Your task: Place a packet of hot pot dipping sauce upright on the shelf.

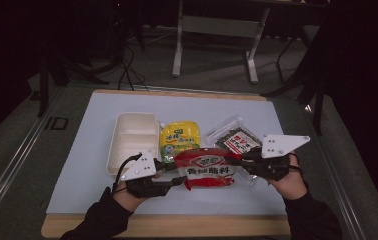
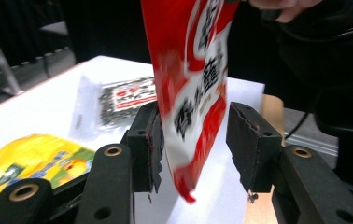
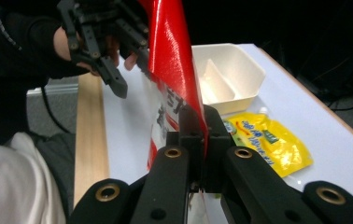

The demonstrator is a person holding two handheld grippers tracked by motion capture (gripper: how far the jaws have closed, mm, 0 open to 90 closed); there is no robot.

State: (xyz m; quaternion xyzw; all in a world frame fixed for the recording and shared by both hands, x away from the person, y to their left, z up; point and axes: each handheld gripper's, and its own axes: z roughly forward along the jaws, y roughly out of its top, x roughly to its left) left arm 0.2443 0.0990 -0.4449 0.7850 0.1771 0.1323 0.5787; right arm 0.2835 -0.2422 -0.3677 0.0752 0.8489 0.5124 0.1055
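A red snack packet (image 1: 204, 167) with white lettering hangs above the table's front middle, between the two grippers. My right gripper (image 1: 241, 162) is shut on its right edge; in the right gripper view the jaws (image 3: 198, 126) pinch the red film (image 3: 170, 51) tightly. My left gripper (image 1: 174, 181) is at the packet's left end. In the left gripper view its jaws (image 2: 195, 135) stand open around the packet's lower corner (image 2: 198, 84), which lies close to the left pad and well clear of the right pad.
On the white mat (image 1: 77, 165) lie a white two-compartment tray (image 1: 132, 140), a yellow packet (image 1: 179, 137) and a clear packet of dark seaweed (image 1: 234, 137), all behind the grippers. A wooden table edge (image 1: 177, 225) runs along the front.
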